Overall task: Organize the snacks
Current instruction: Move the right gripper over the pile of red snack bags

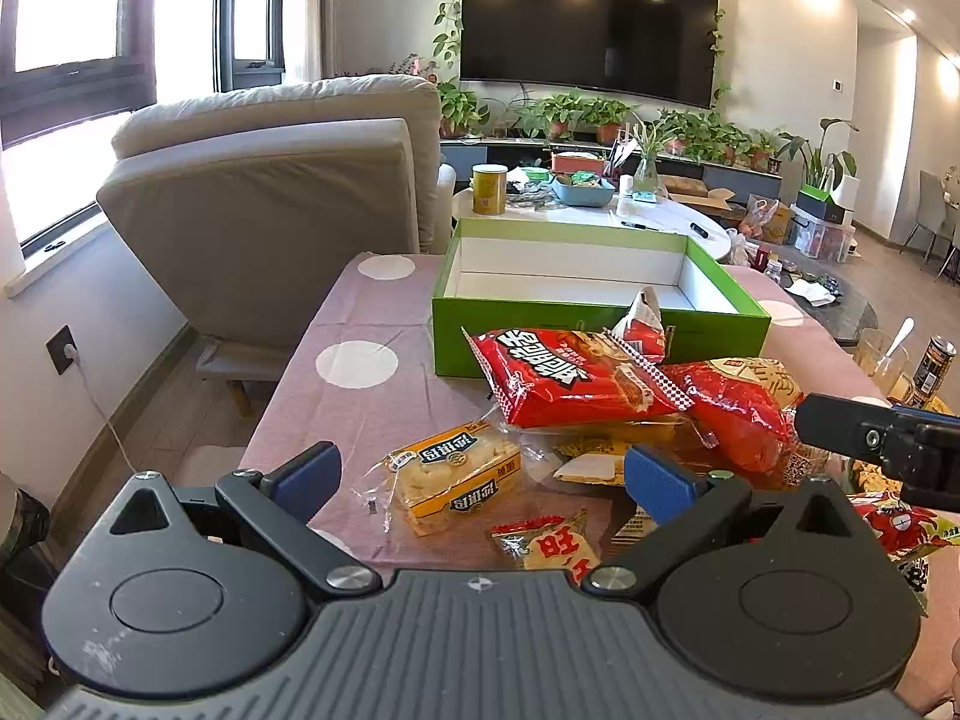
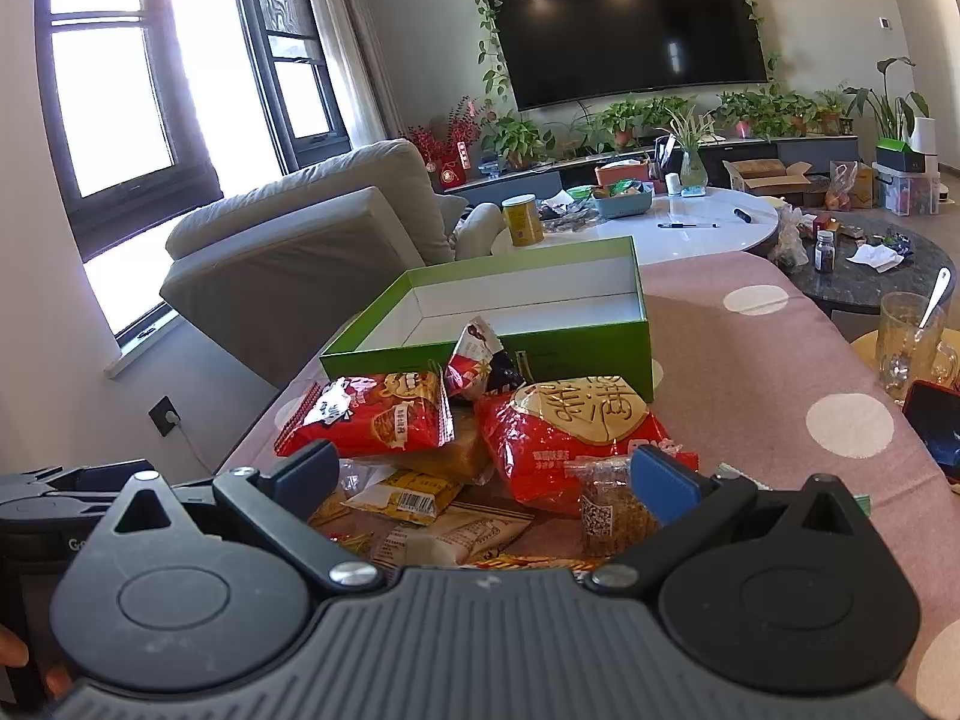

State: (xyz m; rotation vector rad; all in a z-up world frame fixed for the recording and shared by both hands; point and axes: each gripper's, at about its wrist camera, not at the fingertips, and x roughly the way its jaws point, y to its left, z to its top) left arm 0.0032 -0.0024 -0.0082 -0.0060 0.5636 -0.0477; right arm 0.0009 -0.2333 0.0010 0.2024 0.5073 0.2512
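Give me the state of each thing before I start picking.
Green box: lid off, empty inside.
Left tool: open, holding nothing.
Right tool: open, holding nothing.
Snack packets: sealed, piled in front of the box.
Glass mug: upright, spoon inside.
TV: off.

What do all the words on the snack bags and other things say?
"Go": start of a word on the black camera body; the rest is cut off.
"满": on the large red snack bag; the character beside it is unclear.
Long red snack bag: big white Chinese characters, upside down, not clear enough to read.
Yellow bread pack: upside-down label, too blurred to read.
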